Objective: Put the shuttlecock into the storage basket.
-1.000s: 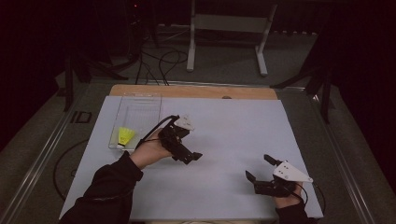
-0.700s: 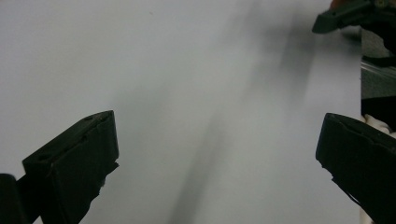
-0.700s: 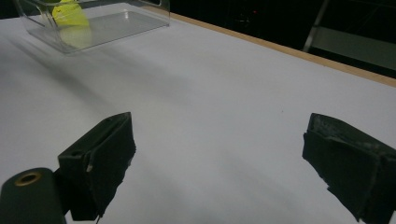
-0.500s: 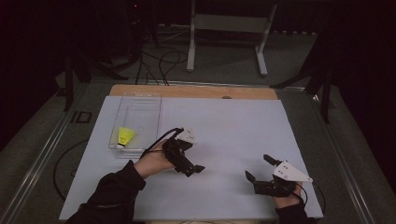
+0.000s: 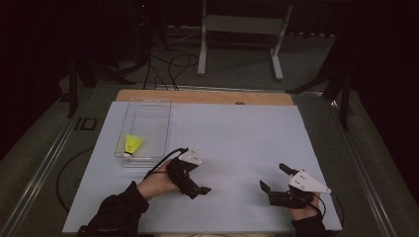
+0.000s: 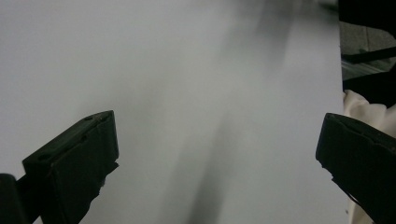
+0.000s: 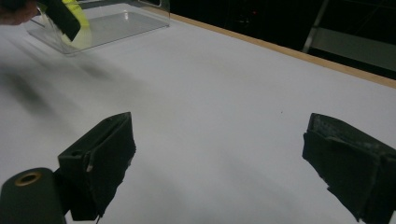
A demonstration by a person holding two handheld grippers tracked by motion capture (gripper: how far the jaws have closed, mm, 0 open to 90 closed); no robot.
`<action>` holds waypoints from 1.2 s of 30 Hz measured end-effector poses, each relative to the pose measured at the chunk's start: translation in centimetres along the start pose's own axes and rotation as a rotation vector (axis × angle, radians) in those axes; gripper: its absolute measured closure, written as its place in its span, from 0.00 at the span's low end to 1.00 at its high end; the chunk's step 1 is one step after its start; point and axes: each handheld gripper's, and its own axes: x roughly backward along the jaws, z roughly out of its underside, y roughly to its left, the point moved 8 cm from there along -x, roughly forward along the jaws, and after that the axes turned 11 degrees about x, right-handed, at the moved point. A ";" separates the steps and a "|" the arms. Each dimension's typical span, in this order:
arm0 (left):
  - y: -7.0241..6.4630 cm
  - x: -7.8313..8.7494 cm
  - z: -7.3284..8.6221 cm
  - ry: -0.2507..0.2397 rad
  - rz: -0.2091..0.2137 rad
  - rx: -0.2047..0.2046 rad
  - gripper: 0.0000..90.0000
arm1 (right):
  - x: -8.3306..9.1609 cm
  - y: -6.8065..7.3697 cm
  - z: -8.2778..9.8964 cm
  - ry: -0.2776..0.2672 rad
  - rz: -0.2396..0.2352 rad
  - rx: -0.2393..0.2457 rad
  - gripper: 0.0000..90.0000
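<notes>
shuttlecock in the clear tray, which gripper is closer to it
Left. The left gripper sits just off the tray's near corner, beside the yellow shuttlecock; the right gripper rests far across the white table.

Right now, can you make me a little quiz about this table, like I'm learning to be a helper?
1. True or false: the yellow shuttlecock lies inside the clear tray.
2. Which gripper is nearer the tray? A) left gripper B) right gripper
3. Fill in: both grippers have their jaws ____ and hold nothing.

Key: 1 true; 2 A; 3 open.
</notes>
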 end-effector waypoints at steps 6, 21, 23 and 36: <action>-0.1 0.1 1.8 0.000 0.023 0.012 0.00 | 0.0 0.0 0.0 -0.001 -0.001 0.001 0.10; 0.0 1.2 5.6 -0.045 0.036 0.027 0.00 | -0.1 0.2 0.0 0.004 -0.004 0.004 0.10; 0.1 1.5 6.0 -0.057 0.033 0.033 0.00 | -0.1 0.2 0.0 0.004 -0.003 0.005 0.10; 2.2 4.4 9.2 -0.099 -0.109 0.098 0.00 | -0.2 0.2 0.1 0.009 -0.005 0.006 0.10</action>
